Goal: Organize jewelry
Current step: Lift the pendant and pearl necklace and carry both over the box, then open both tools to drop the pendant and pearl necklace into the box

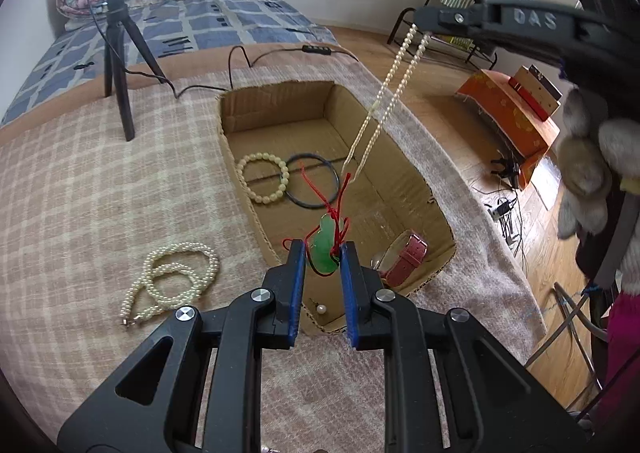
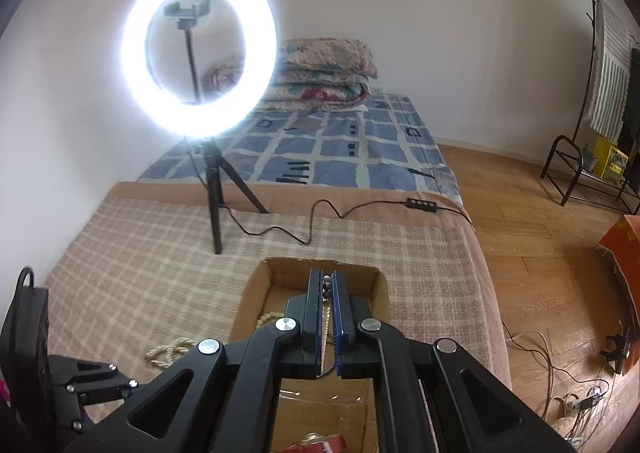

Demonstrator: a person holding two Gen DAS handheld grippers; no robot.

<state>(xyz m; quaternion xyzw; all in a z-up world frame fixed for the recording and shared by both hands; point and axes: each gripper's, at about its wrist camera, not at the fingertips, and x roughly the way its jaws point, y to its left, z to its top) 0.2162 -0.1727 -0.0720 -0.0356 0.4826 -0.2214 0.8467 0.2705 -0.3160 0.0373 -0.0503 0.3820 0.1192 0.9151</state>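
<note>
Carrying two pieces over the cardboard box (image 1: 424, 189): left gripper (image 1: 322, 257) clamping the green pendant (image 1: 325, 253) by its sides, right gripper (image 2: 327, 285) clenched on the pearl strand (image 1: 394, 93). Lowering both well inside before releasing, keeping red cord (image 1: 340, 205) and pearls from tangling.

Colours of jewelry around a brown cardboard box (image 1: 240, 109)

A green pendant (image 1: 325, 253) on red cord (image 1: 340, 209) is showing between blue fingers (image 1: 297, 285); cream pearl strands (image 1: 172, 281), a pale yellow bead bracelet (image 1: 262, 179), a dark ring (image 1: 313, 180) and a pink watch strap (image 1: 408, 257) are lying by a beige checked blanket (image 1: 100, 173).
</note>
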